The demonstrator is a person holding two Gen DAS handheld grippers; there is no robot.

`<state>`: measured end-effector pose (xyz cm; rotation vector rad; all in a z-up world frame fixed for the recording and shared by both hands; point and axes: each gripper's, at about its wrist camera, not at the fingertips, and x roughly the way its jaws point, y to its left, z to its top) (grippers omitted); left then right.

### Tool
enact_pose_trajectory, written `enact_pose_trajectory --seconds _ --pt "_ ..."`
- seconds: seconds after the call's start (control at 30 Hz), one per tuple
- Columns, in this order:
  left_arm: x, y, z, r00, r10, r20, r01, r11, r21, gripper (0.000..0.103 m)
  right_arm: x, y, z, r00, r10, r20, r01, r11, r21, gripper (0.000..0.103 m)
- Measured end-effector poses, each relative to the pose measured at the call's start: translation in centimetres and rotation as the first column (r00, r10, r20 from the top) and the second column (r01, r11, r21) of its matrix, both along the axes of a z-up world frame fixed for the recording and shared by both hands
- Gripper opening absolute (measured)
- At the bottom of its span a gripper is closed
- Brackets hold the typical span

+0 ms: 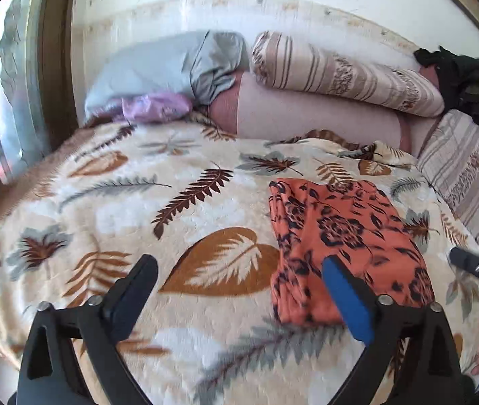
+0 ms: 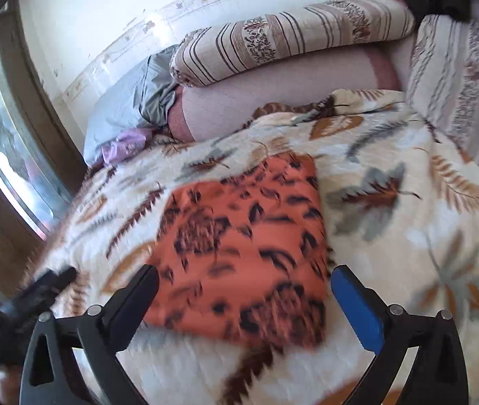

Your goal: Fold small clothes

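A folded orange garment with a dark flower print lies flat on the leaf-patterned blanket. My left gripper stands open above the blanket, its blue finger over the garment's near left edge and nothing between its fingers. My right gripper is open too, held above the garment's near edge, not pressing on it. In the left wrist view the right gripper's black tip shows at the right edge. The left gripper appears blurred at the lower left of the right wrist view.
Behind the blanket lie a striped bolster, a pink cushion, a grey pillow and a purple bag. Dark clothing sits at the back right. A window is at the left. A striped cover is on the right.
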<state>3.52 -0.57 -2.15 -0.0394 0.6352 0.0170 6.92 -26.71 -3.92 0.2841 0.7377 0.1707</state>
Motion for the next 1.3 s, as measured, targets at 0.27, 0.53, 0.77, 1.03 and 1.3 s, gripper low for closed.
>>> enact_pose_trajectory --seconds 0.27,0.53,0.77,1.03,1.3 --pt "-7.6 -4.4 0.6 0.998 -0.055 -0.038 0.054 0.998 -0.016 0.101 -8.0 1.4 -3.1 0.986 -0.042 -0.161 0.025 0.994 -0.108 0.103" --pt "-8.3 -5.3 4.6 0.998 -0.064 0.005 0.063 0.998 0.024 0.101 -11.8 0.5 3.5 0.994 -0.101 -0.048 0.090 0.976 -0.199 0.103" --pt "-6.5 -5.2 7.0 0.995 -0.101 -0.021 0.100 0.995 -0.021 0.101 -11.4 1.6 7.3 0.997 -0.075 0.010 0.075 0.972 -0.222 0.103" --pt "-5.2 -5.3 7.4 0.996 -0.082 -0.036 0.082 0.997 0.006 0.101 -10.5 2.2 8.4 0.996 -0.072 0.048 0.082 0.962 -0.260 0.103" --pt "-4.7 -5.9 7.8 0.997 -0.082 0.002 0.082 0.995 0.064 0.101 -9.7 2.2 8.2 0.996 -0.080 0.050 0.090 0.962 -0.257 0.103"
